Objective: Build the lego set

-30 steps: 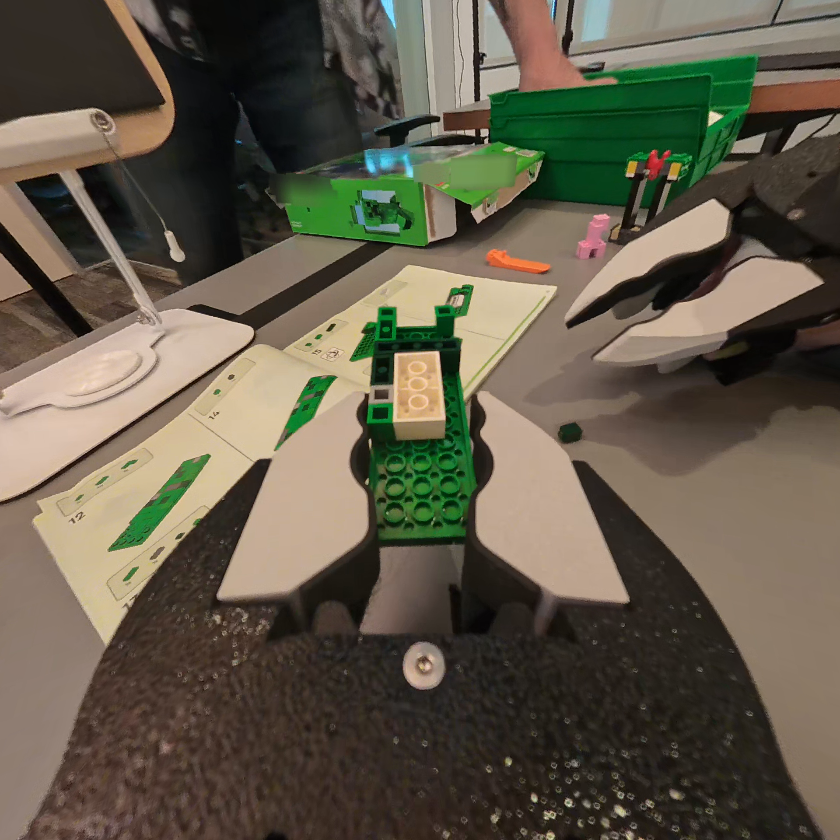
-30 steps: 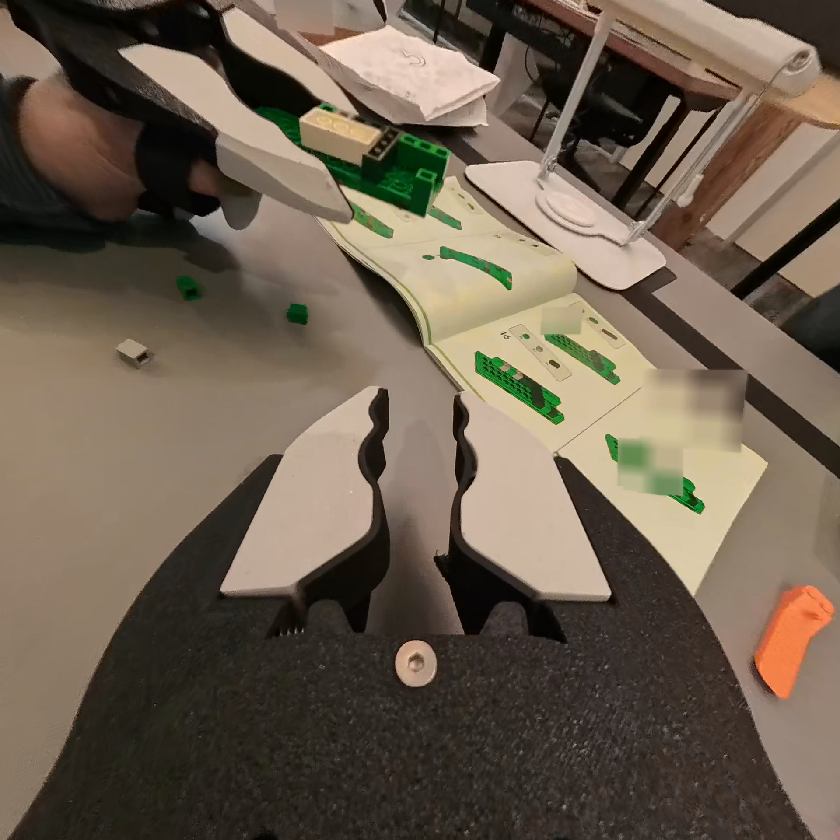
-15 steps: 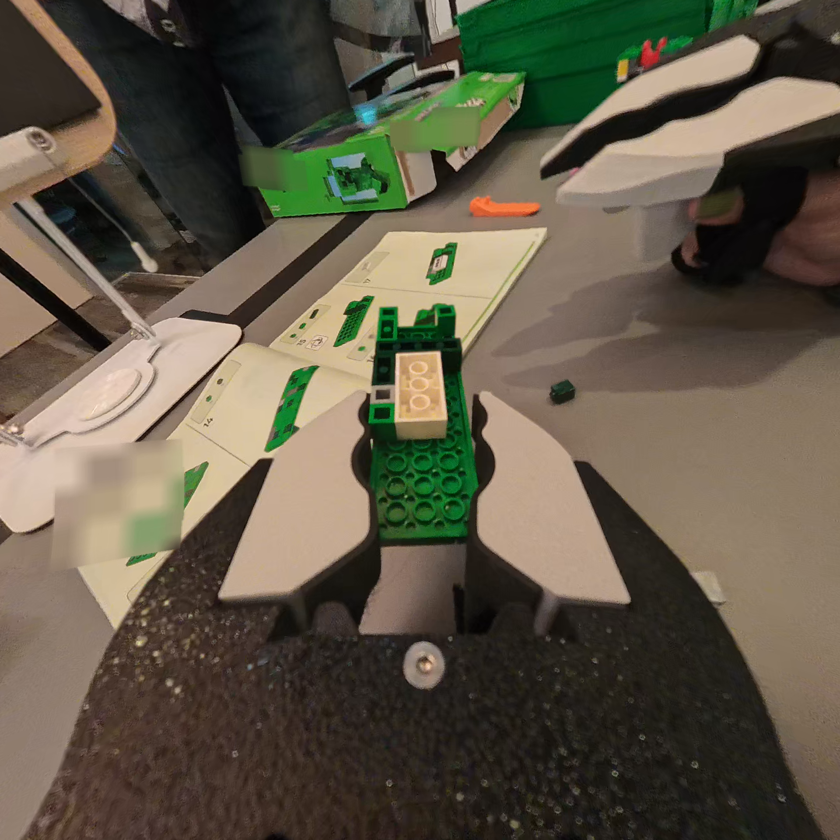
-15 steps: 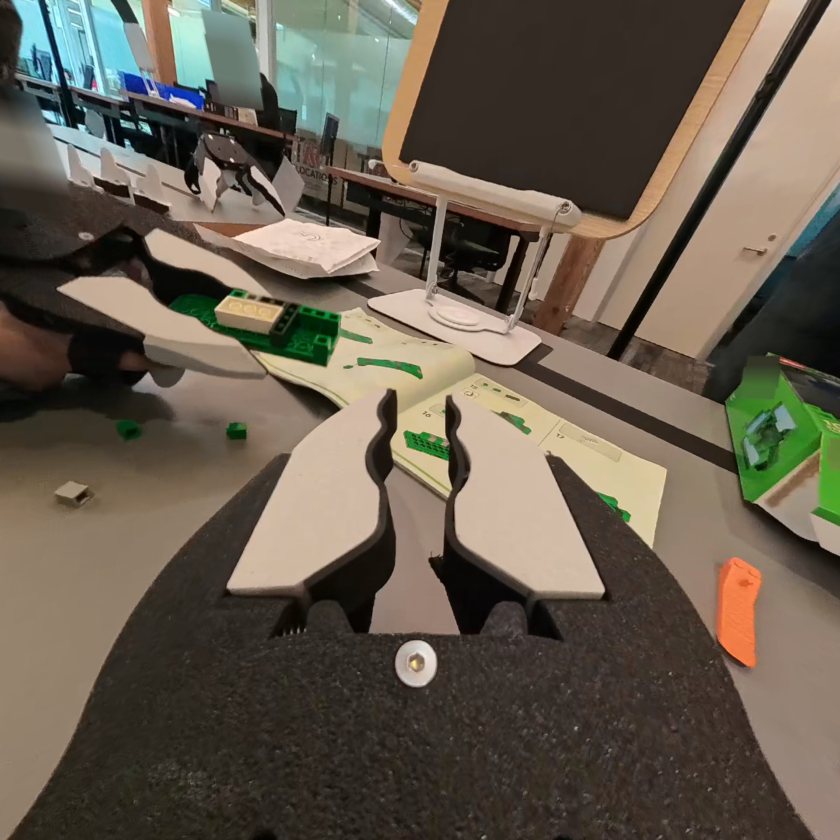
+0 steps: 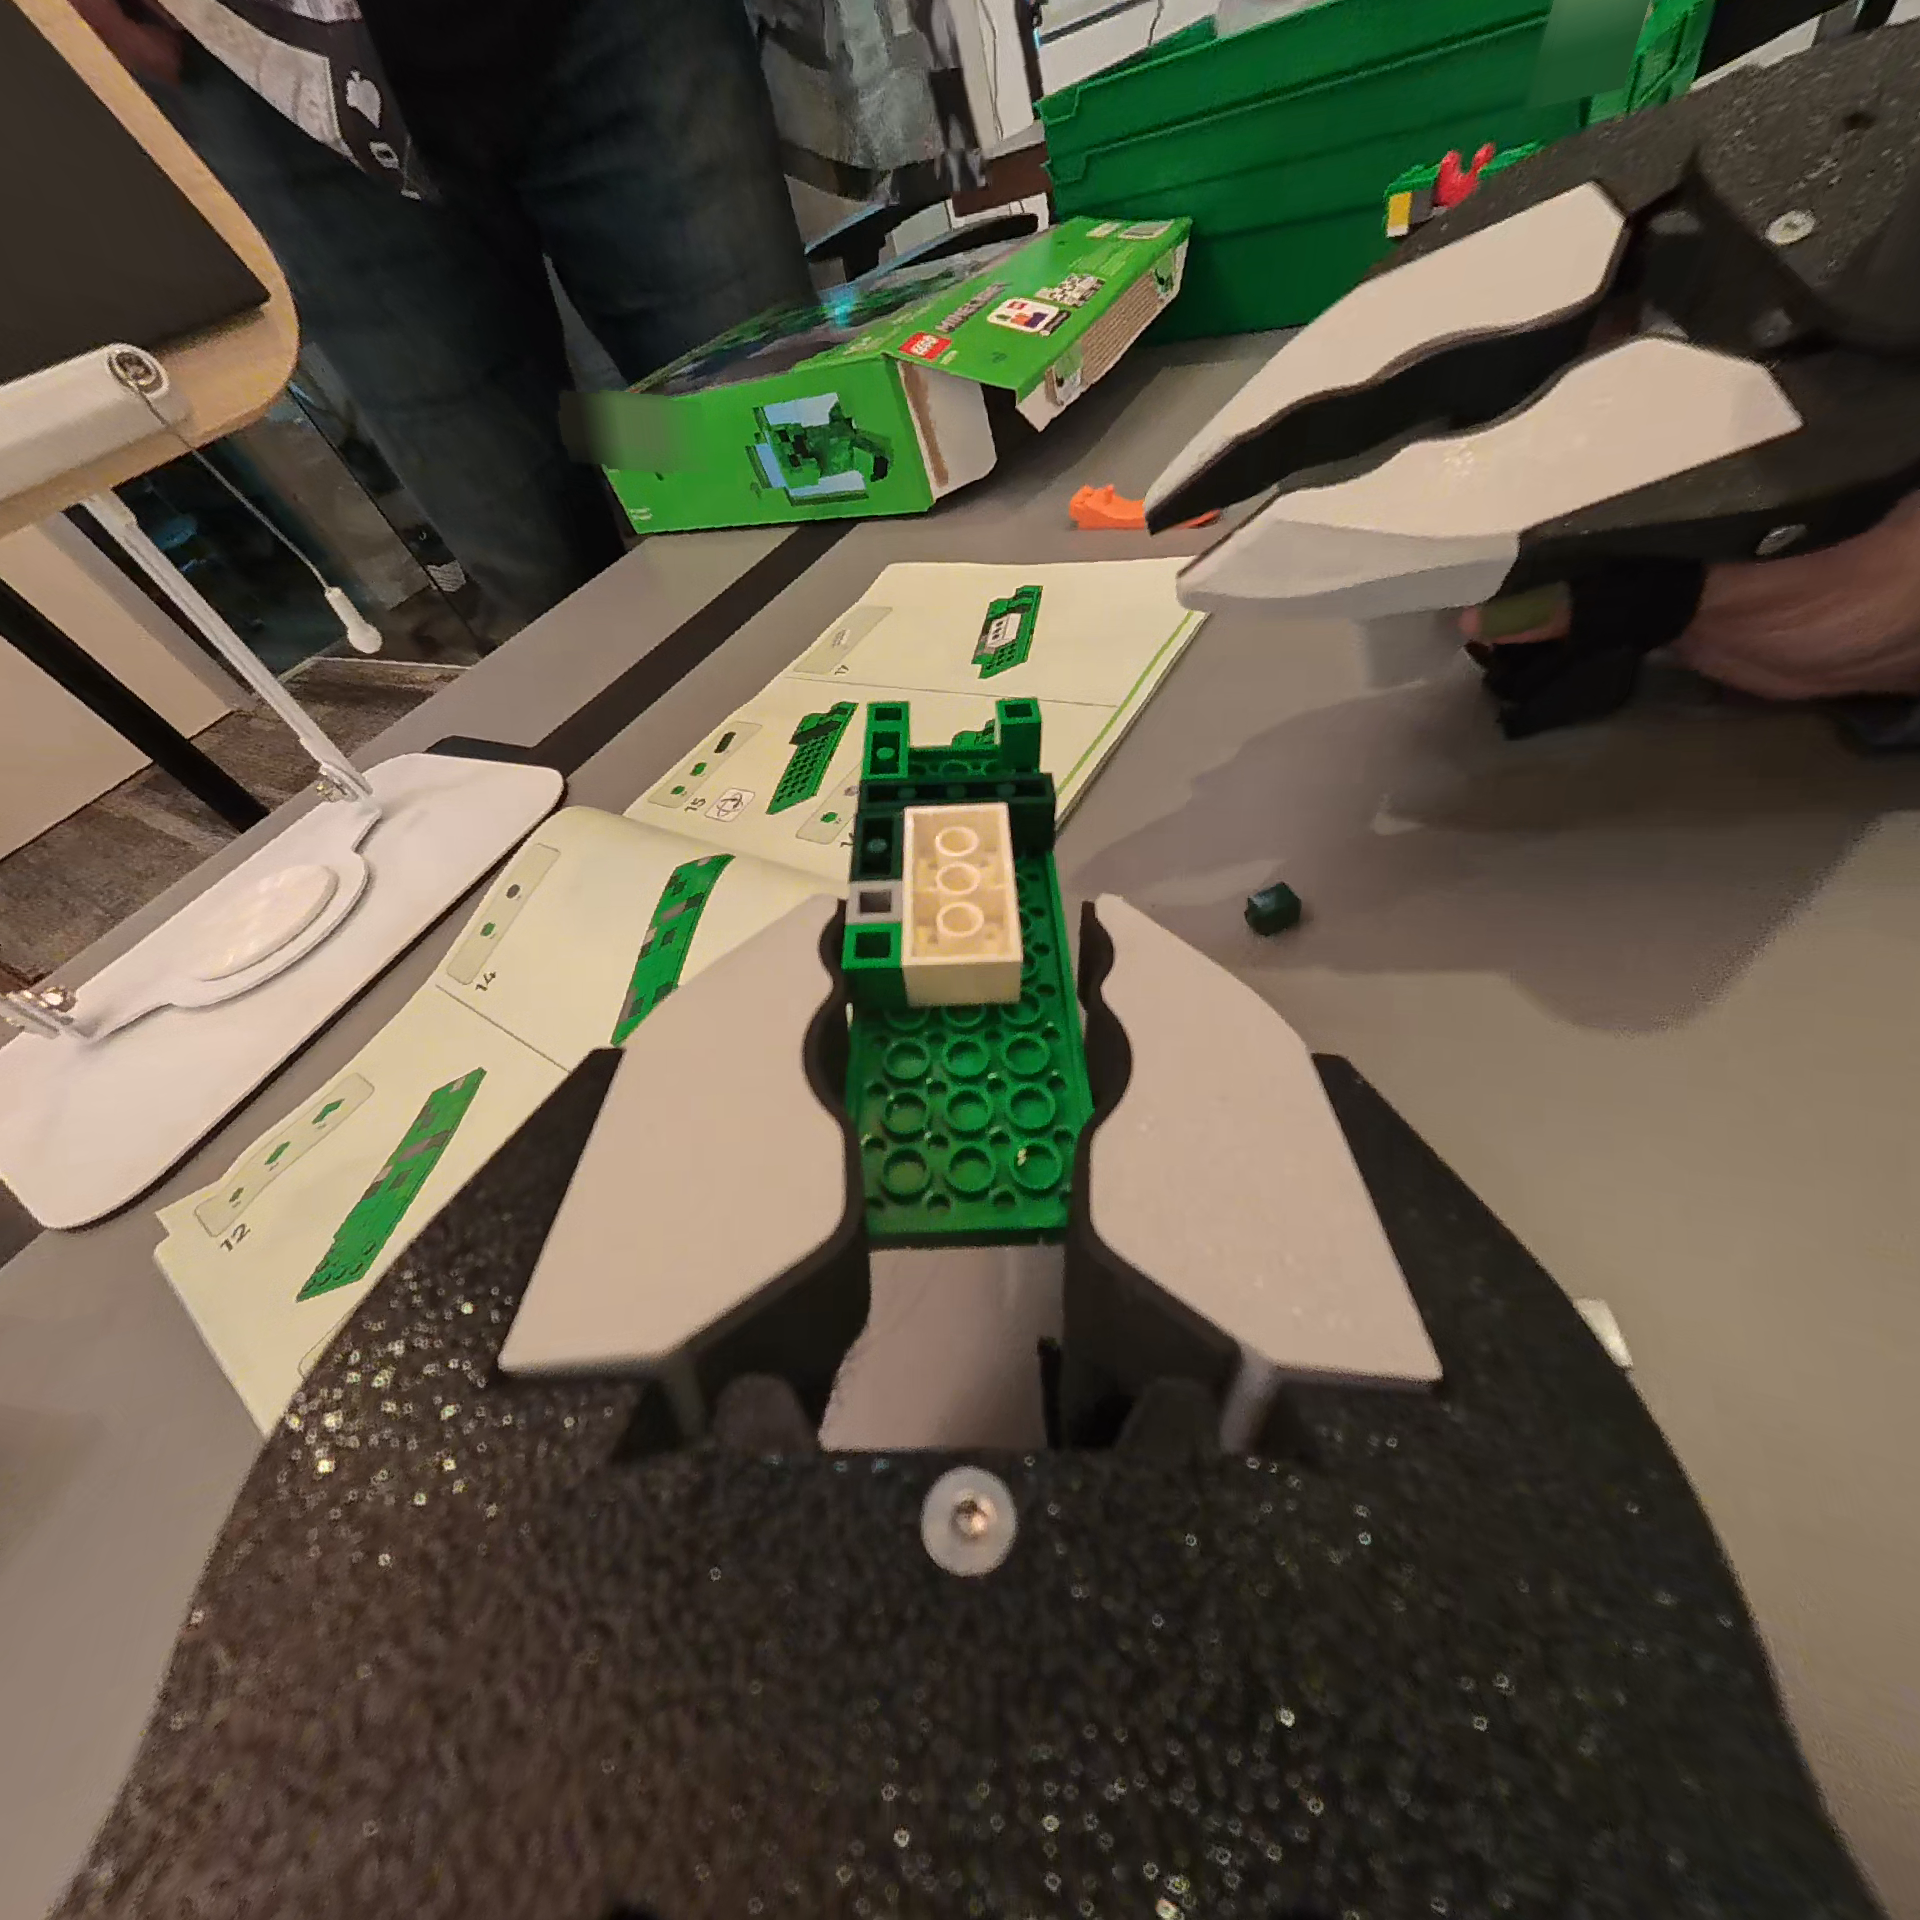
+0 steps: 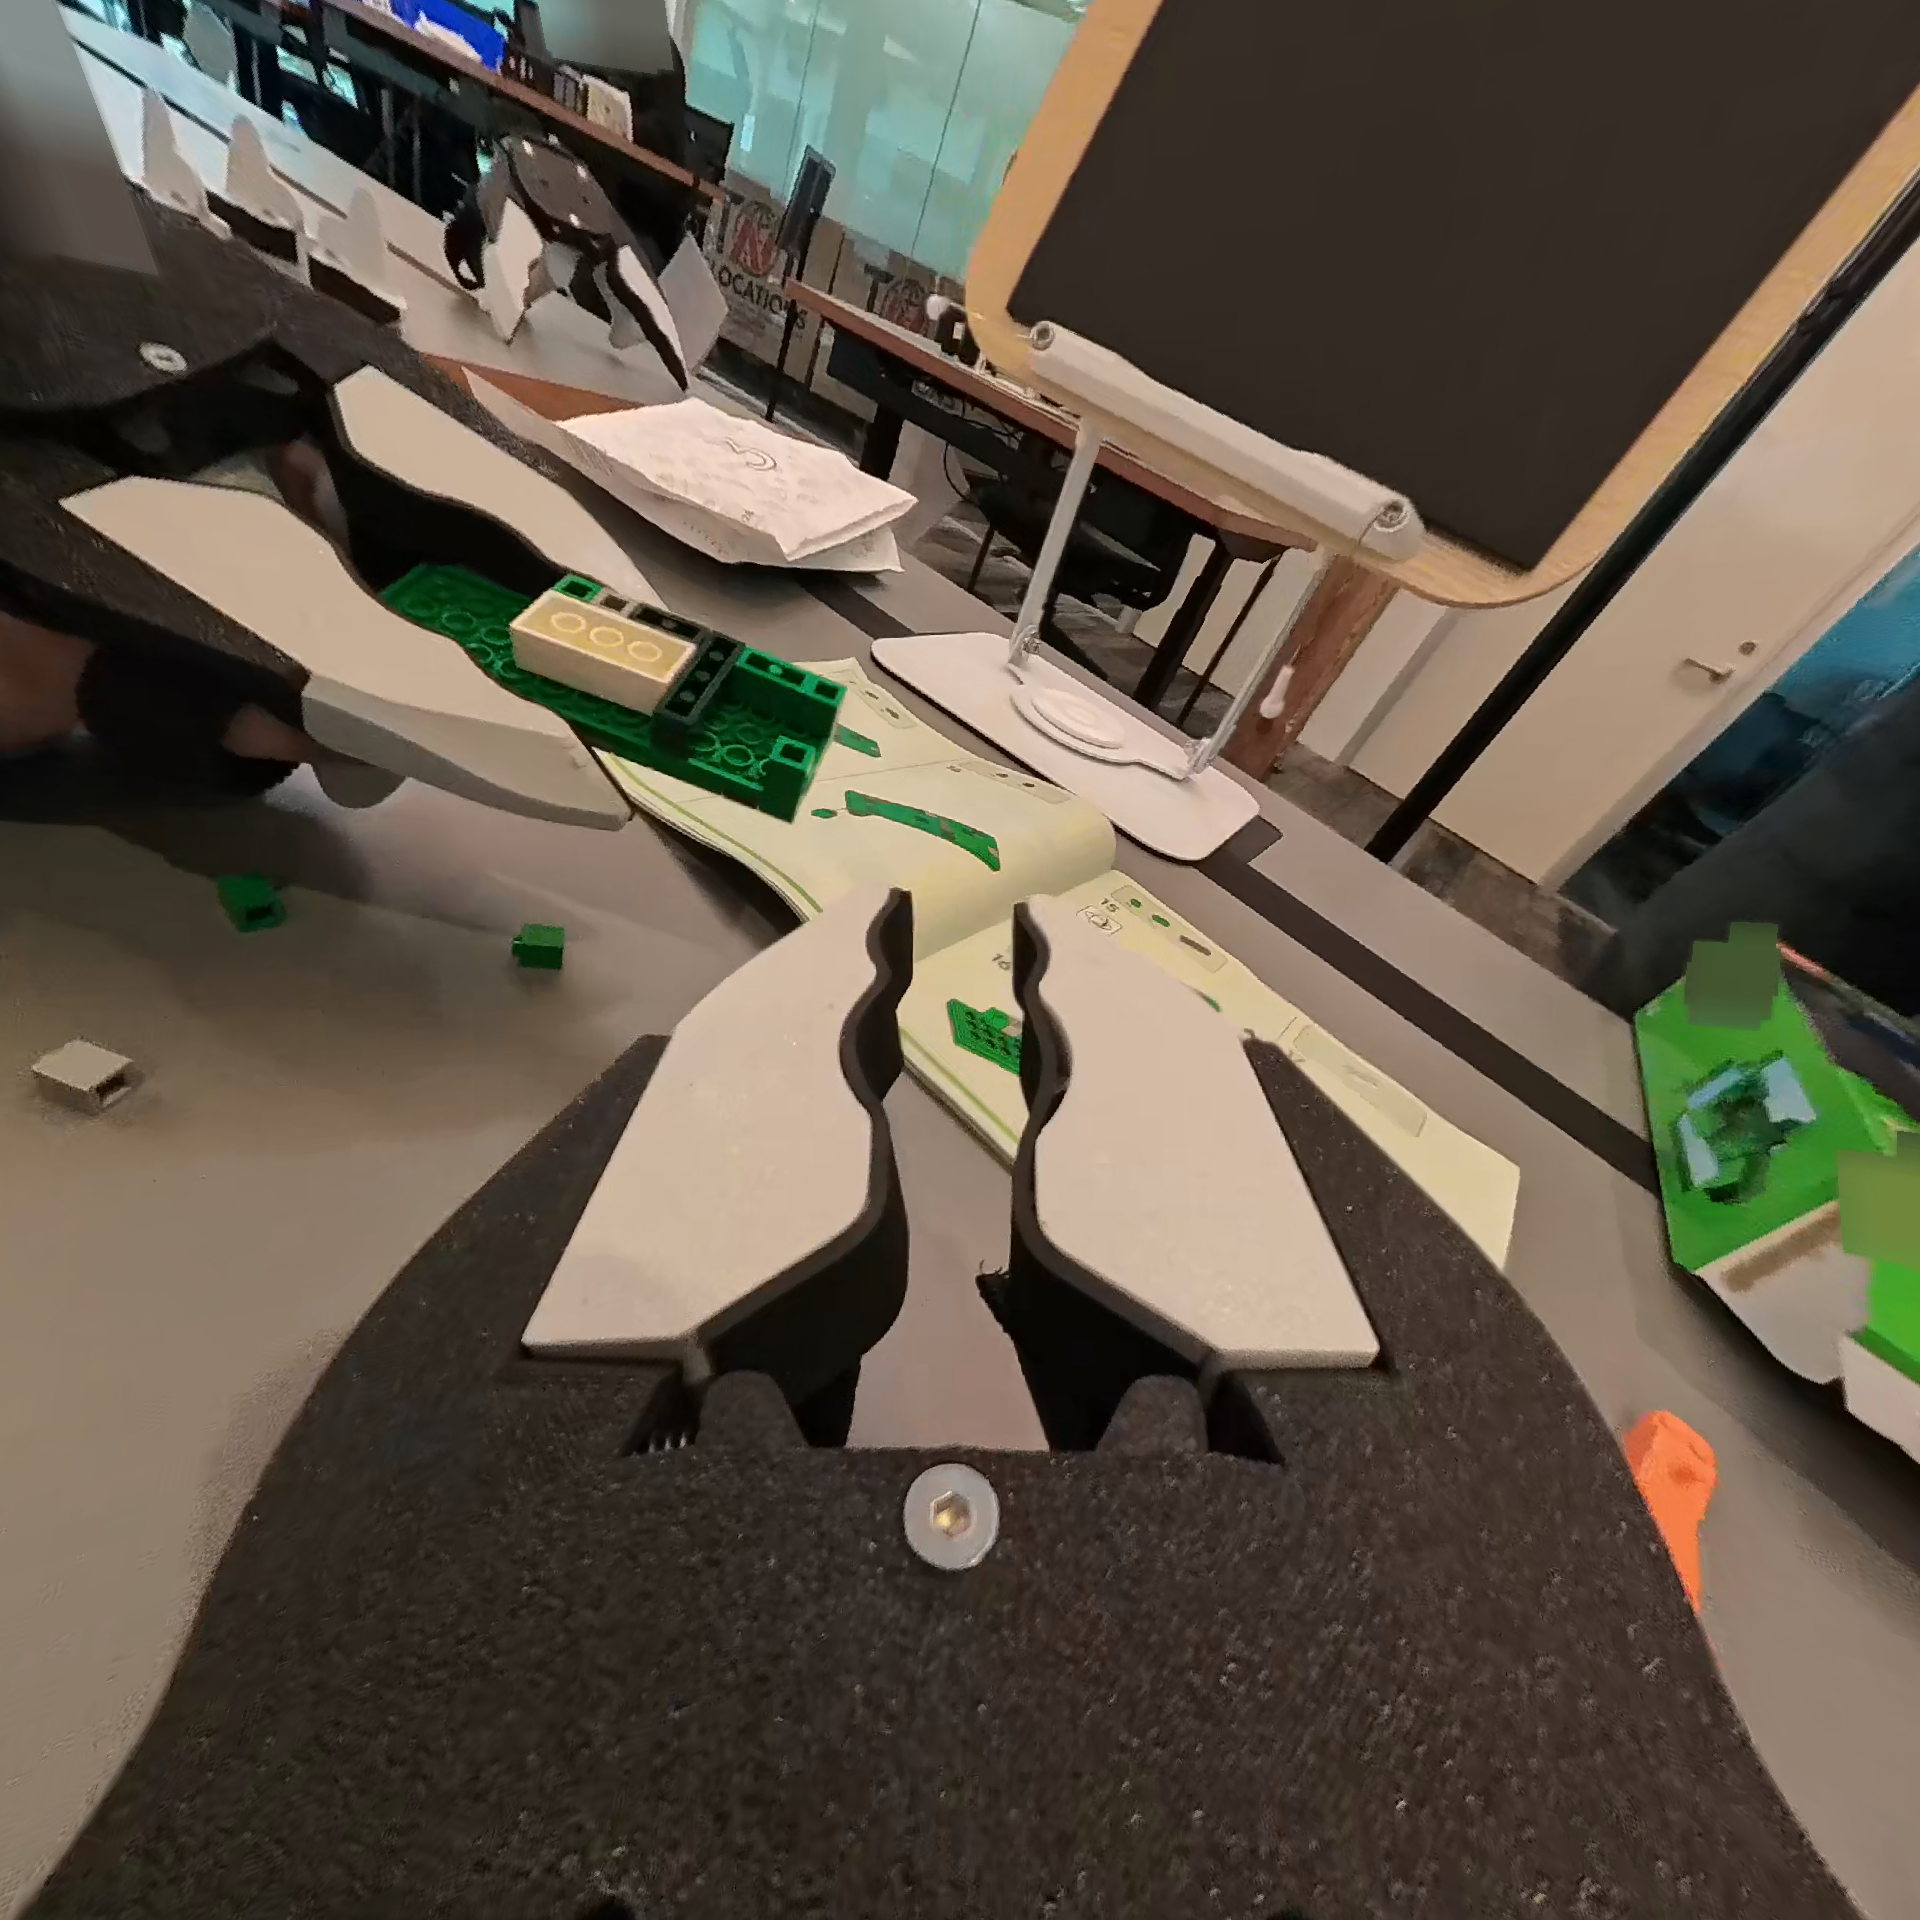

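Observation:
My left gripper point(image 5: 961, 925) is shut on a green lego plate assembly point(image 5: 966, 1101) and holds it level above the table. A white brick point(image 5: 956, 904) and raised green and black bricks sit on the plate's far half. The right wrist view shows the same assembly point(image 6: 727, 727) in the left gripper point(image 6: 613, 717) at upper left. My right gripper point(image 6: 961, 914) is slightly open and empty, above the open instruction booklet point(image 6: 1039, 862). In the left wrist view it point(image 5: 1174, 540) hovers at upper right, apart from the assembly.
Loose small bricks lie on the grey table: dark green point(image 5: 1273, 907), two green point(image 6: 538, 945) point(image 6: 249, 900), one grey point(image 6: 85, 1073). An orange separator point(image 6: 1668, 1475), the green set box point(image 5: 831, 436), a white lamp base point(image 5: 208, 956) and green bins point(image 5: 1299, 208) stand around. A person stands behind the table. The grippers' ends are close to 9 cm from one another.
My right gripper has lifted off the table, tilted up and come nearer the held assembly, still empty. My left gripper keeps its grip on the green plate.

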Demonstrator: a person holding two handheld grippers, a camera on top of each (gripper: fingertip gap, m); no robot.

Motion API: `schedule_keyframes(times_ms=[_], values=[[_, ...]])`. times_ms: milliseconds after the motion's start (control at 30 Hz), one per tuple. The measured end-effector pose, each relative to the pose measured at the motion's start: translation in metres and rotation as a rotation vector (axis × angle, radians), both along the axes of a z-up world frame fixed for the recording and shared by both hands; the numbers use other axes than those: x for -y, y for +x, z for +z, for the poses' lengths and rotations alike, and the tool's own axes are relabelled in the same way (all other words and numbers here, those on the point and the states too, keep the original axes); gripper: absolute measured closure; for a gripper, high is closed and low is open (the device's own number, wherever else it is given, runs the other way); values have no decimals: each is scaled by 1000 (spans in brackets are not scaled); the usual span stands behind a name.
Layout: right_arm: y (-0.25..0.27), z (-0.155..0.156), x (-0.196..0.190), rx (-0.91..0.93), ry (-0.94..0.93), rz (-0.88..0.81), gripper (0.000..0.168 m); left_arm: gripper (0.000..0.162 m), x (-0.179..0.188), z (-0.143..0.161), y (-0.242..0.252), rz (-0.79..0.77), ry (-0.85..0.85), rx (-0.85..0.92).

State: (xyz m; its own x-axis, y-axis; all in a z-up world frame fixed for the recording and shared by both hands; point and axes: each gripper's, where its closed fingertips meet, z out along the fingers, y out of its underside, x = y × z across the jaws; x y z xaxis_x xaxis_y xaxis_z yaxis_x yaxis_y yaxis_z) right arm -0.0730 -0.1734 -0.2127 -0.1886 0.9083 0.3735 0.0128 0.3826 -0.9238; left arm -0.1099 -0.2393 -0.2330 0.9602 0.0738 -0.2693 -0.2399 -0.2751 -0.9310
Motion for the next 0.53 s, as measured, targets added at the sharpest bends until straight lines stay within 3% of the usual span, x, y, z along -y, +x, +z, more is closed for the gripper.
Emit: schedule_keyframes(times_ms=[533], values=[[-17, 20, -26, -157, -5, -59, 158, 121, -2, 0, 1, -7, 0, -11]])
